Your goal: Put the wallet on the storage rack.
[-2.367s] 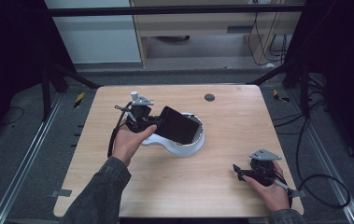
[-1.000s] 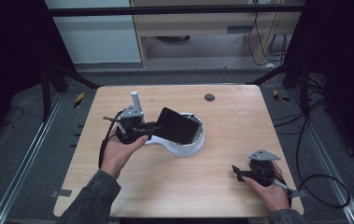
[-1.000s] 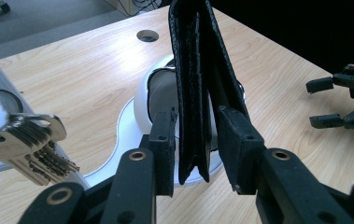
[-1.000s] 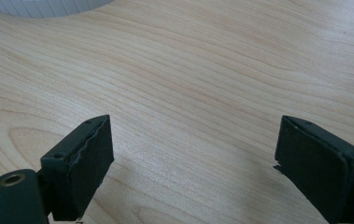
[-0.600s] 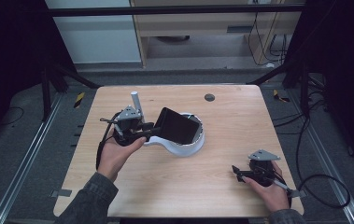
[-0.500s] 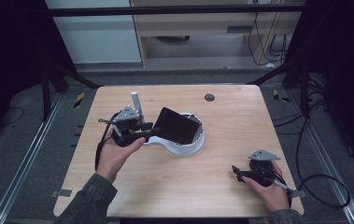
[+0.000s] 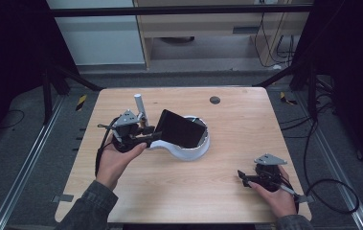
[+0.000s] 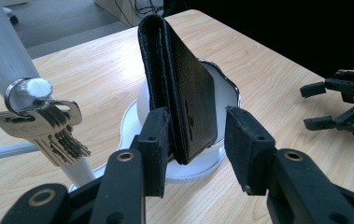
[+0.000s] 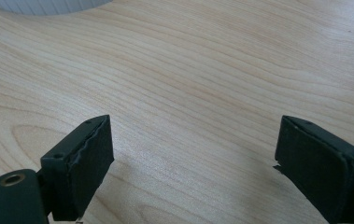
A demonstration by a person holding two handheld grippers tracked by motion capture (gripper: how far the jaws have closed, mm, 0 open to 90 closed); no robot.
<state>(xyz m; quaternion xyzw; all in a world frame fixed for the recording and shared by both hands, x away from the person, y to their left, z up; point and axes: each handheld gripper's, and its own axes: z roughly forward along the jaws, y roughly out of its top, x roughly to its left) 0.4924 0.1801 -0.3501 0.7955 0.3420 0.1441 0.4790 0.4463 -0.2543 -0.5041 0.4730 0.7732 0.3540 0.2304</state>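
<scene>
A black folded wallet (image 7: 181, 128) (image 8: 184, 93) stands tilted on its edge in a white scalloped dish (image 7: 188, 153) (image 8: 232, 95). My left gripper (image 7: 150, 136) (image 8: 198, 140) is open around the wallet's near end. One pad (image 8: 158, 140) touches the wallet, and a gap separates the wallet from the other pad. A bunch of keys (image 8: 44, 126) hangs from a ring on a white post (image 7: 138, 103) (image 8: 2, 51) just left of the dish. My right gripper (image 7: 243, 178) (image 9: 193, 154) rests low over bare wood at the front right, open and holding nothing.
A small dark round disc (image 7: 214, 100) lies near the table's far edge. Bare wood stretches between the dish and the right gripper. Cables trail off the table's (image 7: 246, 124) right side. The floor around the table is dark, with frame rails.
My left hand and gripper have drawn back to the left and slightly toward me, uncovering the white post. The wallet stays in the dish. The right gripper has not moved.
</scene>
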